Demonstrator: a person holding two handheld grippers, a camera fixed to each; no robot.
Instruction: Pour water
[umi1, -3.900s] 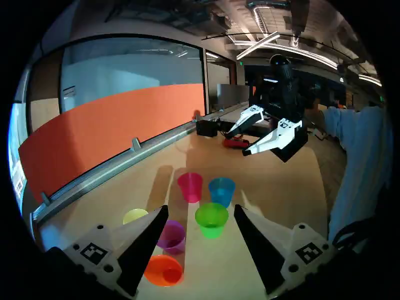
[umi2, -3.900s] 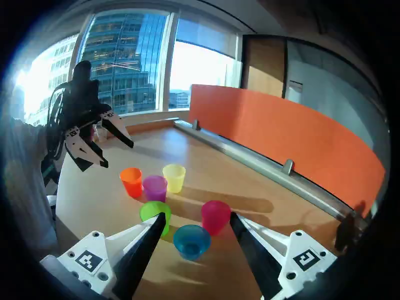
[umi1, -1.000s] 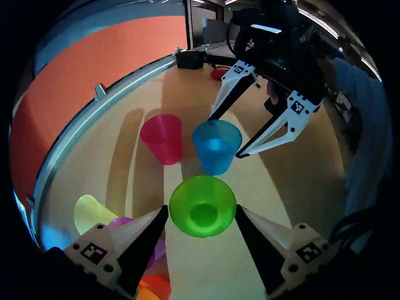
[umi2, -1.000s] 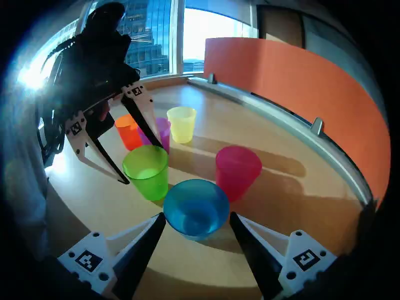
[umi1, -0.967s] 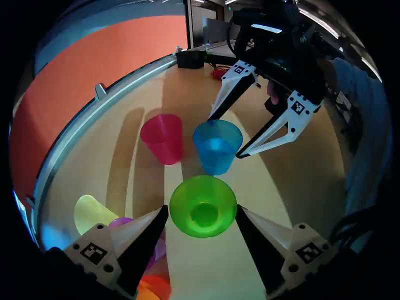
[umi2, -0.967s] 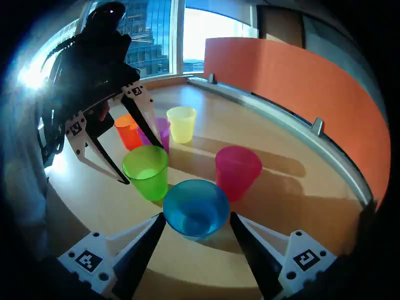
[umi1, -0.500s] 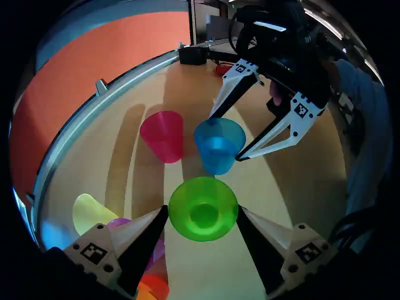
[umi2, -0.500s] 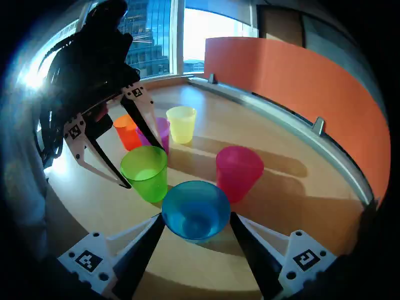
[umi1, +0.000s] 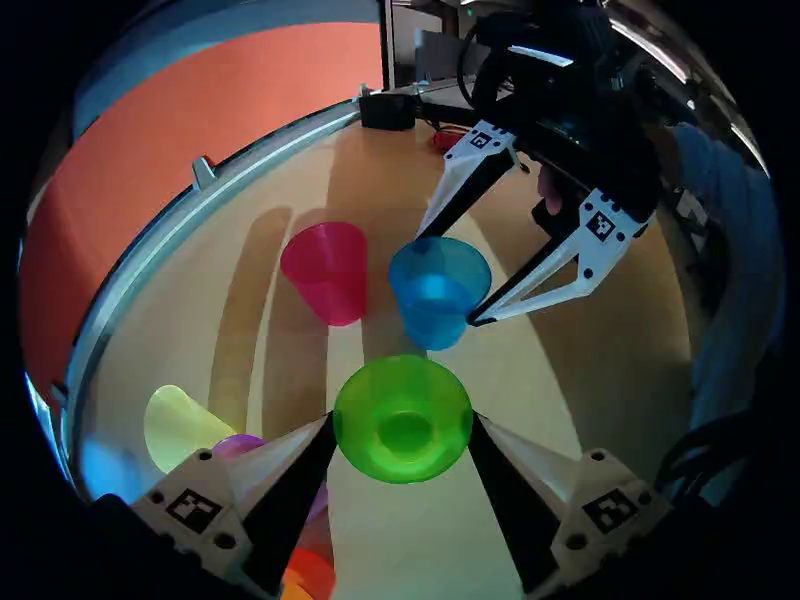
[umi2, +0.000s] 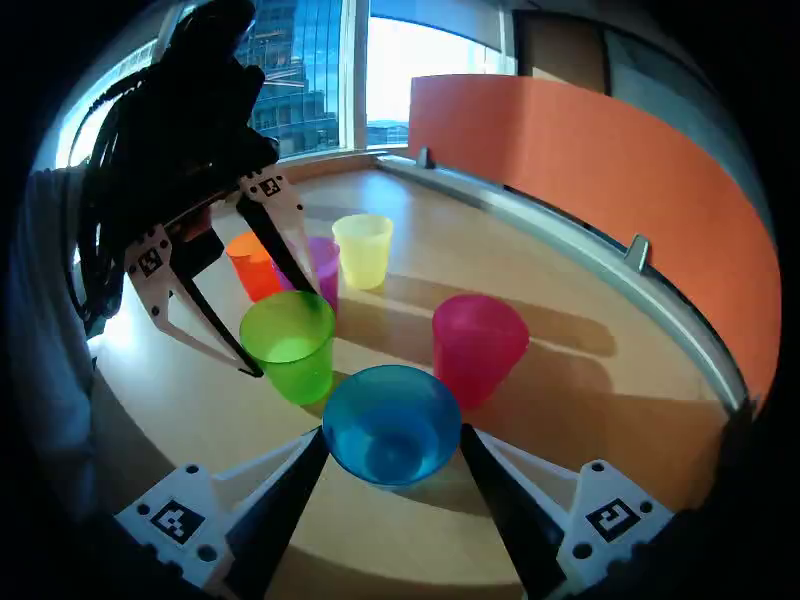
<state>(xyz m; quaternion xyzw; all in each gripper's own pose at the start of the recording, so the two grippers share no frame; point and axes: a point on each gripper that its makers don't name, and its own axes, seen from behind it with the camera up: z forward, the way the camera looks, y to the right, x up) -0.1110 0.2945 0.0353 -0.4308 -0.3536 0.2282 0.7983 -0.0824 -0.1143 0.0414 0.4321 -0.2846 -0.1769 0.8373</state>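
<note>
While both grippers stand wide, left gripper straddling the translucent green plastic cup, right gripper the translucent blue plastic cup on the wooden table, I'd close each gently, squarely, below the rim.

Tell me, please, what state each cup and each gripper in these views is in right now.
Left gripper: jaws flank the green cup; grip unclear.
Right gripper: jaws flank the blue cup; grip unclear.
Green cup: upright.
Blue cup: upright, contents unclear.
Pink cup: upright, untouched.
Yellow cup: upright, untouched.
Purple cup: upright, partly hidden.
Orange cup: upright, partly hidden.
</note>
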